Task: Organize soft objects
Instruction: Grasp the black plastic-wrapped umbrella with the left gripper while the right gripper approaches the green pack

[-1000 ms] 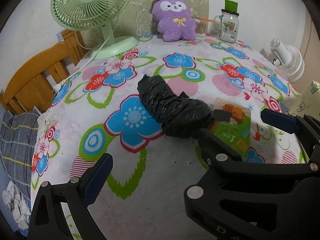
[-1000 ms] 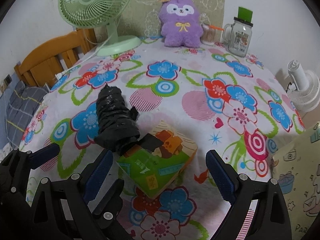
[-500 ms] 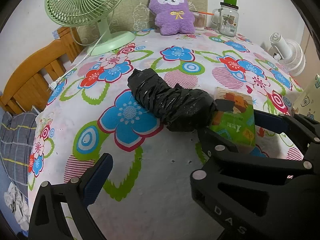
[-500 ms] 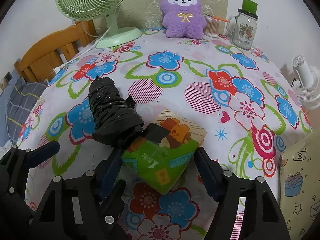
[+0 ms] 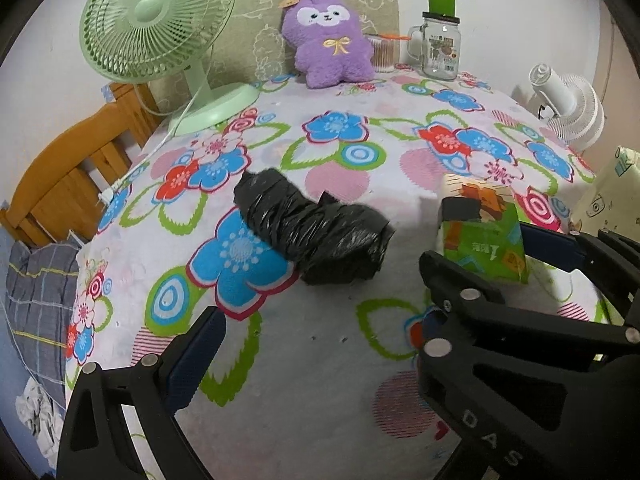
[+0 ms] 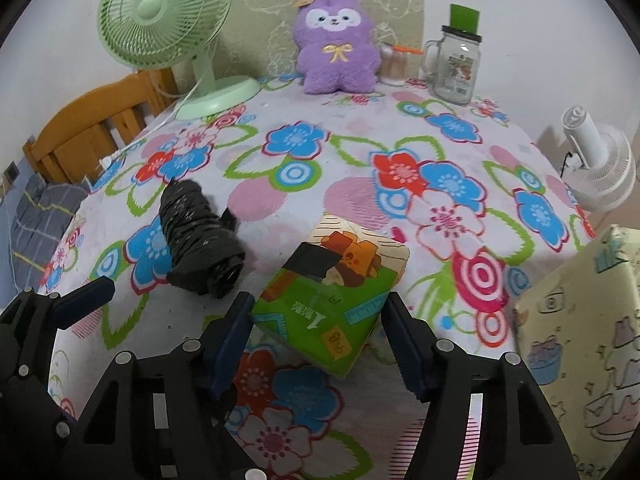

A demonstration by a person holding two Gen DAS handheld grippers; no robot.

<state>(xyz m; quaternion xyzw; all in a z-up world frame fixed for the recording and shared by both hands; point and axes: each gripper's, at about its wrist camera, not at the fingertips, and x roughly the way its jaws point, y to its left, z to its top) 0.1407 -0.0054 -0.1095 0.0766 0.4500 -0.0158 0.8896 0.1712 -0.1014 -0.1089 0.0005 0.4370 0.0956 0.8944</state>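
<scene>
The right tool (image 6: 318, 320) has just been closing and now clamps the green tissue pack (image 6: 332, 292) at lower centre of its view, one blue pad on each side; the pack looks tilted and raised slightly off the flowered worktop (image 6: 400, 152). To carry it well, I would keep the squeeze light enough not to crush the soft pack, hold it level, and lift clear before moving so its near corner does not drag on the cloth. Just to its left, no longer touching it, lies the black plastic bundle (image 6: 200, 248). The left tool (image 5: 320, 320) hangs with its jaws apart and nothing between them, low in its own frame, short of the bundle. Both tools slant steeply down toward the cloth. At the upper middle a purple plush toy (image 6: 336, 44) sits against the wall, a green fan (image 6: 168, 12) at upper left, a glass jar (image 6: 456, 64) at upper right.
</scene>
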